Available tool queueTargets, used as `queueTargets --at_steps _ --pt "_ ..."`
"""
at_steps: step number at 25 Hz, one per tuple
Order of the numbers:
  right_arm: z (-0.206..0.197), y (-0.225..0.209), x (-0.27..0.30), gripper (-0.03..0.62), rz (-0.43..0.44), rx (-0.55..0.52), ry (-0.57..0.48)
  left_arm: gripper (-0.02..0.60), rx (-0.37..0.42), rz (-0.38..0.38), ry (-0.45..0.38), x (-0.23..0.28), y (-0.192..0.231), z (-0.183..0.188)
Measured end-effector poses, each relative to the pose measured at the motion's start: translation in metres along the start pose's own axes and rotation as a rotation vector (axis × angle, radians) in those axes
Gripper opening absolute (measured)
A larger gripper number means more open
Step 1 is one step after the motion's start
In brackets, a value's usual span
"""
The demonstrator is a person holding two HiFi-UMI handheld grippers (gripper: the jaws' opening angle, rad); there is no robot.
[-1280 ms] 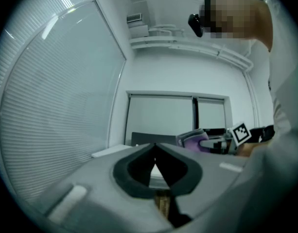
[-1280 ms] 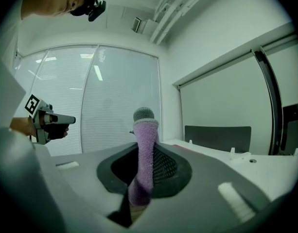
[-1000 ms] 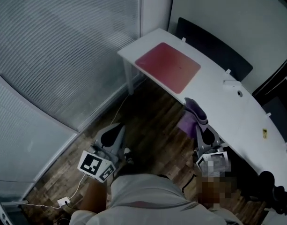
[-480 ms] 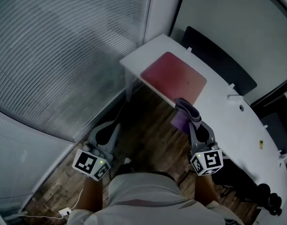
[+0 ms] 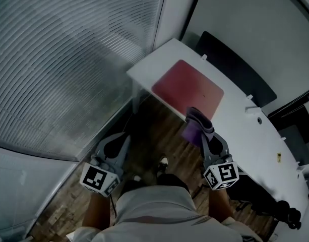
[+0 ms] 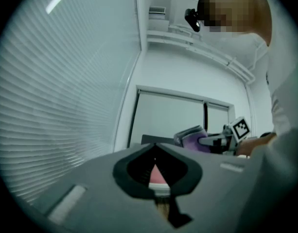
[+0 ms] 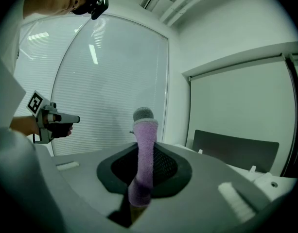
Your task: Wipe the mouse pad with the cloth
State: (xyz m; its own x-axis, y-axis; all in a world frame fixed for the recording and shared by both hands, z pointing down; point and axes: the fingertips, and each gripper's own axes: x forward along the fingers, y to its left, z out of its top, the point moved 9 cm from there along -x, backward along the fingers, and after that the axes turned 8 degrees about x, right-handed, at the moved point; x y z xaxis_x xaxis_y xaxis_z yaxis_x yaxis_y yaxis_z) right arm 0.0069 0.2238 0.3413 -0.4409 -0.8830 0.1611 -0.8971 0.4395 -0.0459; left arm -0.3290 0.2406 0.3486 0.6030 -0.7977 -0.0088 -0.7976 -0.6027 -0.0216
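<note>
The red mouse pad (image 5: pixel 188 88) lies flat near the left end of the white table (image 5: pixel 245 130). My right gripper (image 5: pixel 194 113) hovers over the floor just before the table's near edge, below the pad, and is shut on the purple cloth (image 5: pixel 191 132). In the right gripper view the cloth (image 7: pixel 144 149) stands up between the jaws, with a grey rim on top. My left gripper (image 5: pixel 125 137) hangs low at the left above the wooden floor, far from the pad. Its jaws meet at the tips (image 6: pixel 155 146) with nothing held.
A black chair (image 5: pixel 234 67) stands behind the table. Slatted blinds (image 5: pixel 68 59) fill the left side. A white table leg (image 5: pixel 135 98) drops at the table's left corner. Small white fittings (image 5: pixel 251 106) sit on the table. A shoe (image 5: pixel 163 162) shows on the floor.
The table and pad have come closer in the head view. My right gripper with the cloth has moved up toward the table's near edge. The left gripper stays low.
</note>
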Motion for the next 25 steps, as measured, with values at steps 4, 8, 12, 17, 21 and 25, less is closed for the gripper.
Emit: queueTargets --at_steps 4,8,12,17,21,25 --pt "-0.005 -0.018 0.030 0.044 -0.014 0.023 0.012 0.002 0.010 -0.021 0.014 0.031 0.018 -0.003" --pt "-0.012 -0.045 0.060 0.044 -0.018 0.060 0.018 0.002 0.014 -0.029 0.035 0.067 0.032 -0.008" --pt "-0.009 -0.087 0.089 0.044 -0.034 0.092 0.002 0.002 0.045 -0.054 0.047 0.118 0.040 -0.003" --pt "-0.007 -0.152 0.129 0.044 -0.072 0.143 -0.003 0.002 0.078 -0.065 0.051 0.199 0.056 0.004" --pt "-0.002 -0.216 0.159 0.044 -0.089 0.166 -0.001 0.002 0.083 -0.084 0.054 0.277 0.059 0.005" --pt "-0.003 -0.284 0.187 0.044 -0.108 0.213 0.016 0.002 0.068 -0.089 0.064 0.353 0.059 0.004"
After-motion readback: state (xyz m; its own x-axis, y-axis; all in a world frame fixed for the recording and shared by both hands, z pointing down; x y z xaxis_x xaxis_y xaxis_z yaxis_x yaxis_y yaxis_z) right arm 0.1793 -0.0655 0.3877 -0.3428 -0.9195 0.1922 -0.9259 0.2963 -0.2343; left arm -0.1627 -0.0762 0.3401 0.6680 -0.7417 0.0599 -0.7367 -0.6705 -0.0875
